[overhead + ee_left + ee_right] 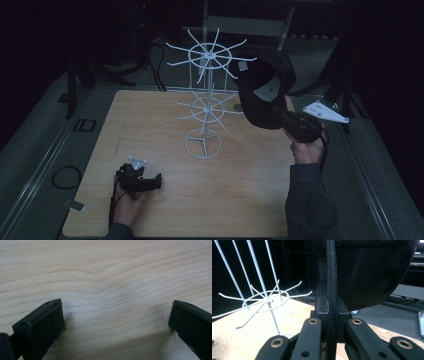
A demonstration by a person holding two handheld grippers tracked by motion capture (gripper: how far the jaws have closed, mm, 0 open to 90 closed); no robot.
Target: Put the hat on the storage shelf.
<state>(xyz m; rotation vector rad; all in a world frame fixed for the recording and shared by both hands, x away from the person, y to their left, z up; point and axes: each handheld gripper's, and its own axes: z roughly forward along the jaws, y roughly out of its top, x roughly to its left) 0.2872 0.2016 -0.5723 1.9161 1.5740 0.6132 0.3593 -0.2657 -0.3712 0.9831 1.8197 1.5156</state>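
Black mesh cap [265, 92] pinched, white wire rack [206, 95]

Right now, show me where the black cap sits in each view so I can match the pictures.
High view: the black cap is upper right, held up by the right gripper beside the white wire rack.
Left gripper view: open jaws over the wooden table; the cap is not in this picture.
Right gripper view: top centre to right, its edge pinched between the jaws.
Shared landmark: the white wire rack, left in the right gripper view.
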